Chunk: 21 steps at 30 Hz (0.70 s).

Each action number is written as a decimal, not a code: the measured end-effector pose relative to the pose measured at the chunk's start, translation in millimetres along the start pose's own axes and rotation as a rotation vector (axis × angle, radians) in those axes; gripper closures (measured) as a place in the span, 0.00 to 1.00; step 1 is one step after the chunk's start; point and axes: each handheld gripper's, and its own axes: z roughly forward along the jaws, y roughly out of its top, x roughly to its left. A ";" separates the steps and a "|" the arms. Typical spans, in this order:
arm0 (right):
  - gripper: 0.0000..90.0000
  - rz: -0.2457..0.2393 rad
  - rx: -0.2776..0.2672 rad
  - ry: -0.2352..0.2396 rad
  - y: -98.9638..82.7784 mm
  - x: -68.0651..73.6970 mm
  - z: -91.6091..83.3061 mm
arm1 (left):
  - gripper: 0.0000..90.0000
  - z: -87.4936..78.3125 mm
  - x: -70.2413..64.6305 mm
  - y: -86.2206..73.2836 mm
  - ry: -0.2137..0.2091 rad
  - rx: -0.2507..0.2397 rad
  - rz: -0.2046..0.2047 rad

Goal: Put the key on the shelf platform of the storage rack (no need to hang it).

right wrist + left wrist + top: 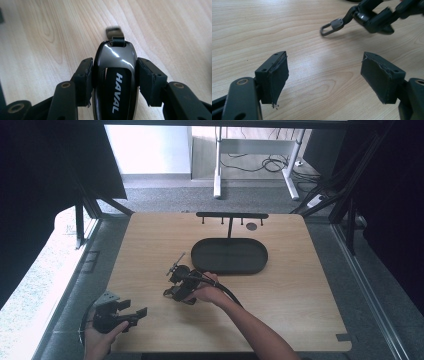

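Note:
My right gripper [115, 65] is shut on a glossy black car key fob [115, 85] with white HAVAL lettering. Its pads press on the fob's two sides, and a grey metal loop [114, 32] sticks out past the tip. In the left gripper view that loop [329, 27] hangs just above the wood from the right gripper [374, 18]. The high view has the right gripper [175, 290] near the table's middle, left of the person's hand. My left gripper [134, 309] is at the front left corner, open, with bare wood between its pads [377, 75].
A black oval tray [200, 262] lies behind the right gripper. A black T-shaped rack with pegs [231, 215] stands at the table's far edge, a small dark disc [251, 226] beside it. The wooden table [290, 290] ends close behind the left hand.

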 end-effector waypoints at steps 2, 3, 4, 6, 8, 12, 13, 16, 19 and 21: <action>0.55 -0.008 -0.010 0.001 0.8 -0.5 -5.6 | 0.25 0.0 -0.1 0.0 0.000 0.000 0.000; 0.55 0.001 -0.013 -0.001 1.4 0.5 -8.5 | 0.25 0.0 -0.1 0.0 0.000 0.000 0.000; 0.55 -0.003 -0.021 -0.001 1.6 0.5 -10.9 | 0.25 0.0 0.0 0.0 0.000 0.000 0.000; 0.55 0.000 -0.032 0.002 1.9 0.6 -16.5 | 0.25 -0.2 0.0 0.0 0.001 -0.002 -0.001; 0.55 -0.005 -0.040 -0.002 1.9 0.6 -22.2 | 0.25 -0.3 0.1 0.1 0.001 -0.002 0.000; 0.55 -0.005 -0.065 -0.010 1.4 0.0 -34.7 | 0.25 0.3 -0.1 -0.1 -0.001 0.002 0.000; 0.55 -0.001 -0.073 -0.012 1.1 -0.3 -37.7 | 0.25 0.4 -0.2 0.0 -0.002 0.002 0.001; 0.55 -0.001 -0.084 -0.021 -0.1 -3.0 -46.9 | 0.25 0.2 -0.4 0.1 0.000 0.004 0.004; 0.55 0.007 -0.098 -0.033 -2.4 -6.2 -55.5 | 0.25 0.6 -0.4 0.0 0.000 0.003 0.002; 0.55 0.007 -0.109 -0.037 -4.2 -9.0 -60.7 | 0.25 1.0 -0.6 -0.1 -0.001 0.005 0.003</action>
